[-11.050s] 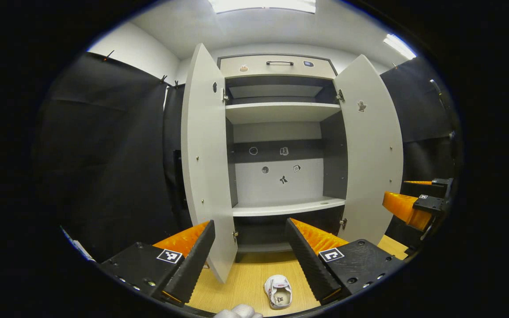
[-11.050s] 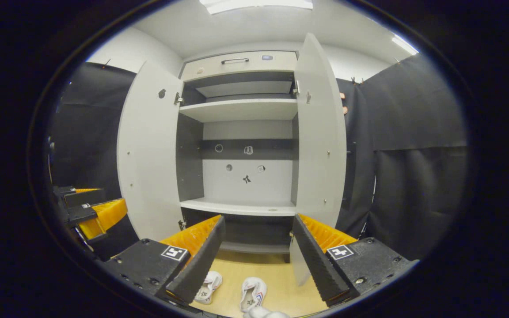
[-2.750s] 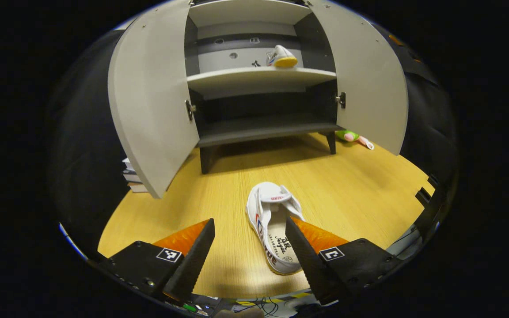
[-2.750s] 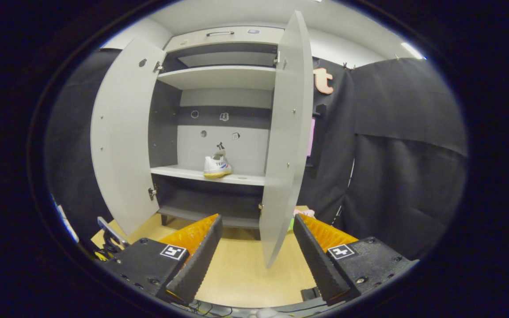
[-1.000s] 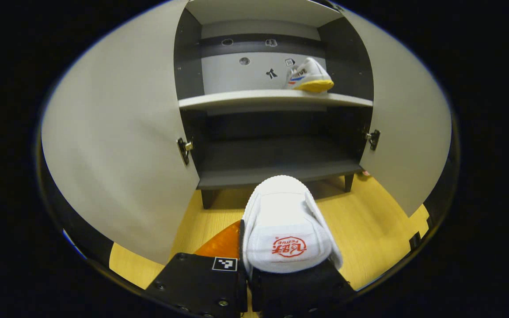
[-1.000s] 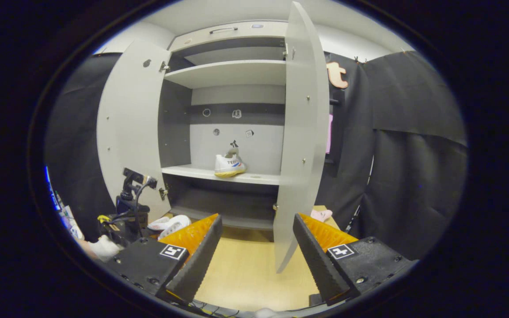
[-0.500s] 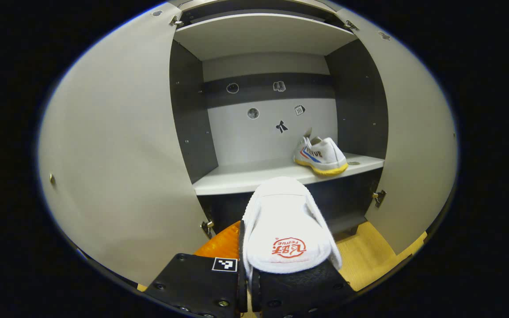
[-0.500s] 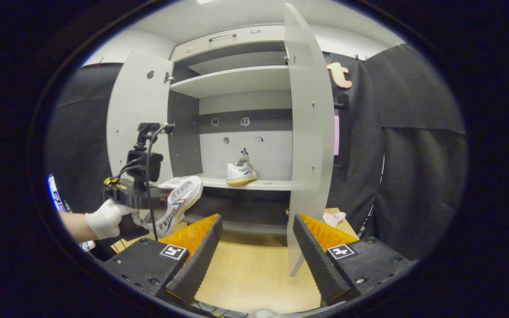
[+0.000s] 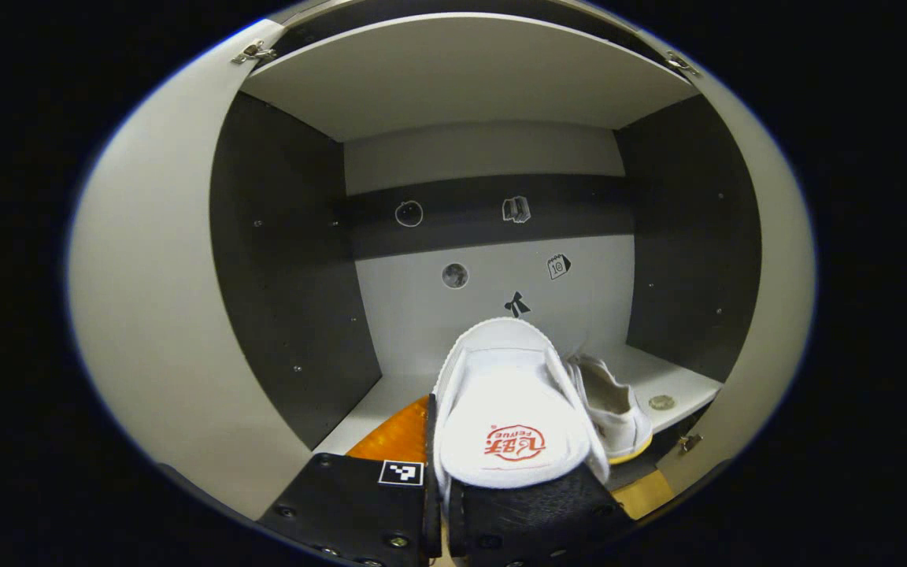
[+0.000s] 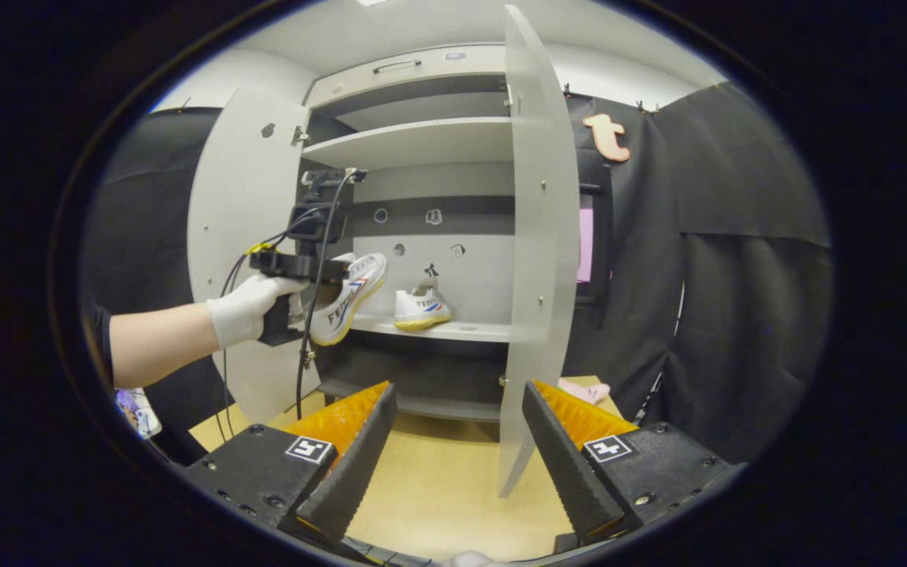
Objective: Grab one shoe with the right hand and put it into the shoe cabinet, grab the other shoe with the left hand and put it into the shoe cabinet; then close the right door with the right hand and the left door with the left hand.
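Since half a second ago the left gripper (image 9: pixel 442 480) has carried its shoe up and forward: in the left gripper view the middle shelf (image 9: pixel 379 398) that lay ahead now sits level with the shoe's toe, and the cabinet's back wall (image 9: pixel 485 311) looms much closer. The held shoe (image 9: pixel 510 402) points toe-first into the compartment, its heel end pinched between the fingers, which stand nearly shut on it. The shoe already placed (image 9: pixel 609 402) rests on the same shelf, just beside and to the right of the held one. The grip looks sound: the shoe appears light, with a soft canvas upper over a firmer sole, so the collar gives under the squeeze while the sole keeps its shape. Holding it at the heel leaves the toe free to slide onto the shelf.

In the right gripper view, the left gripper (image 10: pixel 304 264), in a gloved hand (image 10: pixel 245 307), holds the shoe (image 10: pixel 347 295) tilted toe-up at the shelf's front edge, near the placed shoe (image 10: pixel 420 307) but apart from it. The right gripper (image 10: pixel 457 449) hangs back over the wooden floor (image 10: pixel 438 488), its jaws wide apart and empty, with the right door's (image 10: pixel 536 236) edge straight ahead. Both doors stand open; the left door (image 10: pixel 237 236) is behind the hand.
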### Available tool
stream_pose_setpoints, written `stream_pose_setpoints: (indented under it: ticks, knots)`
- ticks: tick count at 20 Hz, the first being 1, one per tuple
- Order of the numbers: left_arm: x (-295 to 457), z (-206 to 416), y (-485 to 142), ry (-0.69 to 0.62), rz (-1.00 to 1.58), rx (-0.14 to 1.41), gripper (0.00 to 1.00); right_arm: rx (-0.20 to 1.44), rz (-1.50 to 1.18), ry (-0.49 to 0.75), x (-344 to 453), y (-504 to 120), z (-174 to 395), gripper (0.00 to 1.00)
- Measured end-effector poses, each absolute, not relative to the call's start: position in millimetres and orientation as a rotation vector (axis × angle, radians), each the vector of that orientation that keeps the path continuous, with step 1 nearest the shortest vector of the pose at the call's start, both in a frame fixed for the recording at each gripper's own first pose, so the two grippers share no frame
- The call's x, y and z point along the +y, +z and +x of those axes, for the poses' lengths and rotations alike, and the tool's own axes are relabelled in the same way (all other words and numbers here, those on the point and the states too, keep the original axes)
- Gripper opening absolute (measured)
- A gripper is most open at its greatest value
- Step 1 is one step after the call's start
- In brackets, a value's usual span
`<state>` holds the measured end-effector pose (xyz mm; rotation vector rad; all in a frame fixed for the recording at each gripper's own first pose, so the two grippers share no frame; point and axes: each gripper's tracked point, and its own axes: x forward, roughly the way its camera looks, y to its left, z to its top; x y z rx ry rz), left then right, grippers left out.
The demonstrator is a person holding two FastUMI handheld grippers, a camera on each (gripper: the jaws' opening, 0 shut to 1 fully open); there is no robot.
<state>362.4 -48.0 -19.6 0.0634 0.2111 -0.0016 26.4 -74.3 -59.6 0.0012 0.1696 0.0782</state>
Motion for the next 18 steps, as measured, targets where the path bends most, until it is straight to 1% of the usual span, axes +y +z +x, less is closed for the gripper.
stream_pose_setpoints:
  ticks: [3, 6, 8, 9, 10, 11, 12, 13, 14, 15, 17, 18]
  knots:
    - [-46, 399, -16, 0.041, 0.060, 0.202, 0.14, 0.184, -0.011, 0.052, -86, -63, 28, 1.00]
    - [-43, 421, -33, 0.073, 0.046, 0.247, 0.14, 0.187, -0.016, 0.028, -98, -63, 22, 1.00]
    - [-43, 431, -55, 0.079, 0.051, 0.309, 0.14, 0.174, -0.035, 0.005, -108, -58, 17, 1.00]
    - [-42, 434, -67, 0.083, 0.058, 0.341, 0.14, 0.178, -0.048, -0.014, -114, -59, 16, 0.97]
    - [-40, 439, -68, 0.090, 0.063, 0.342, 0.14, 0.191, -0.053, -0.032, -119, -62, 15, 0.97]
    - [-43, 445, -73, 0.084, 0.047, 0.365, 0.14, 0.202, -0.047, -0.038, -121, -64, 15, 1.00]
    - [-45, 445, -76, 0.075, 0.048, 0.387, 0.14, 0.207, -0.037, -0.049, -125, -64, 14, 0.98]
    - [-44, 447, -79, 0.072, 0.047, 0.402, 0.14, 0.210, -0.031, -0.062, -129, -64, 14, 1.00]
    - [-45, 446, -83, 0.067, 0.042, 0.432, 0.15, 0.214, -0.028, -0.074, -134, -66, 14, 1.00]
    - [-46, 446, -84, 0.062, 0.031, 0.449, 0.14, 0.218, -0.022, -0.083, -138, -66, 15, 1.00]
    - [-47, 449, -89, 0.042, -0.003, 0.468, 0.19, 0.228, -0.001, -0.084, -139, -67, 18, 1.00]
    - [-46, 447, -93, 0.028, -0.012, 0.479, 0.23, 0.231, 0.004, -0.084, -138, -67, 20, 0.98]
